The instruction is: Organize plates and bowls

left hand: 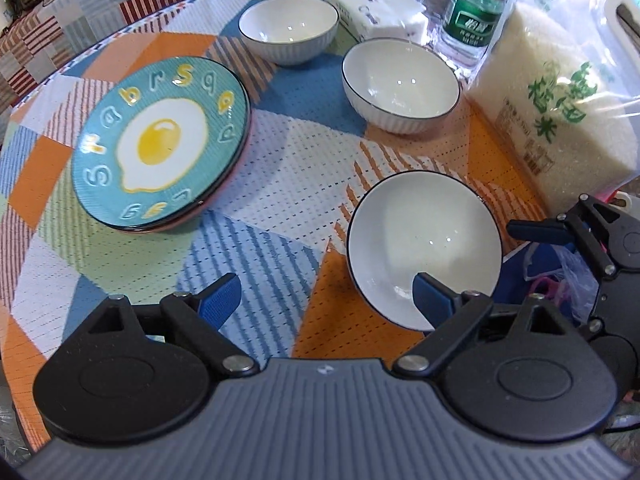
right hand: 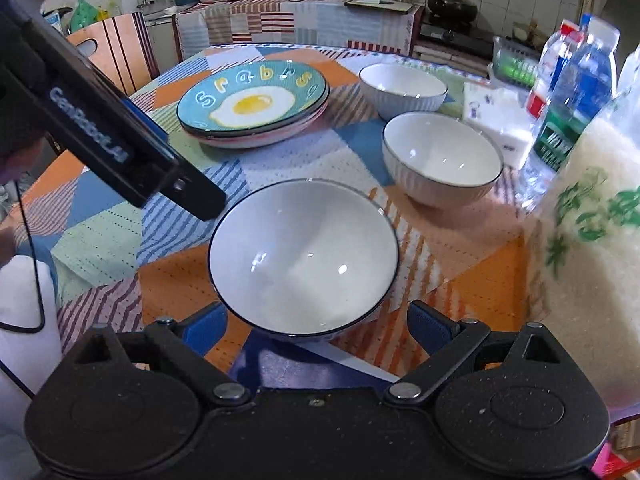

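Note:
Three white bowls with dark rims stand on the patterned tablecloth. The near bowl (left hand: 424, 240) (right hand: 304, 256) sits by the table's front edge, just ahead of my open right gripper (right hand: 316, 328), whose blue pads flank its near rim without touching. A middle bowl (left hand: 400, 84) (right hand: 440, 160) and a far bowl (left hand: 288, 26) (right hand: 402, 88) stand behind it. A stack of plates topped by a teal fried-egg plate (left hand: 160, 144) (right hand: 252, 100) lies to the left. My left gripper (left hand: 324, 304) is open and empty, left of the near bowl.
A bag of rice (left hand: 560, 96) (right hand: 588, 240) stands at the right edge. Water bottles (left hand: 472, 12) (right hand: 572, 92) and a tissue pack (left hand: 376, 8) (right hand: 496, 120) crowd the back right. A chair (right hand: 112, 48) stands beyond the table. The left gripper's body (right hand: 104, 128) crosses the right wrist view.

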A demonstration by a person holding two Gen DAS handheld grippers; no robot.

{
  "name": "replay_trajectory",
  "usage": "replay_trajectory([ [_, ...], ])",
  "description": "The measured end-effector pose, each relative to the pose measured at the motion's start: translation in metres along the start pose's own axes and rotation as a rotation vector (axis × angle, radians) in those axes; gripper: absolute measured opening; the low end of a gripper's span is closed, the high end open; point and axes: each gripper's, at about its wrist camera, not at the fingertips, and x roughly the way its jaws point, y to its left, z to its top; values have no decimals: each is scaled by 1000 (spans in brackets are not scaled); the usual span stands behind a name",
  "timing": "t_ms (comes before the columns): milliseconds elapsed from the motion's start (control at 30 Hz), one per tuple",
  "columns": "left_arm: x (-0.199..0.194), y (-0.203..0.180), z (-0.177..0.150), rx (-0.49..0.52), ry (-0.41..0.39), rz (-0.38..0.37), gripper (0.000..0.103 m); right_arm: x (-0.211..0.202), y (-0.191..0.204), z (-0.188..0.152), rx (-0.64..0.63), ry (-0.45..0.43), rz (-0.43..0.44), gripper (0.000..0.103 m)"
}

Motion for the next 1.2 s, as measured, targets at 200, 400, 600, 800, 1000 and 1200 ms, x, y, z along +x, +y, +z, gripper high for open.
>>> replay_trajectory([
  [200, 21, -4, 1, -25, 6, -31, 85, 19, 2, 1, -1, 10, 24, 98],
  [400, 37, -5, -5, -52, 29, -38, 53, 30, 6, 2, -25, 8, 10, 101],
  [600, 46, 4, -10, -128, 27, -124, 12, 38, 3, 2, -3, 8, 27, 100],
  [800, 37, 5, -15, -113, 6, -94, 12, 37, 12, 7, -29, -4, 21, 100],
  [1000, 12, 30, -22, -161, -14, -52, 12, 32, 31, 22, -72, -30, 52, 100],
  [1200, -12, 69, -35, -244, -35, -26, 12, 36, 60, 49, -137, -37, 111, 100],
])
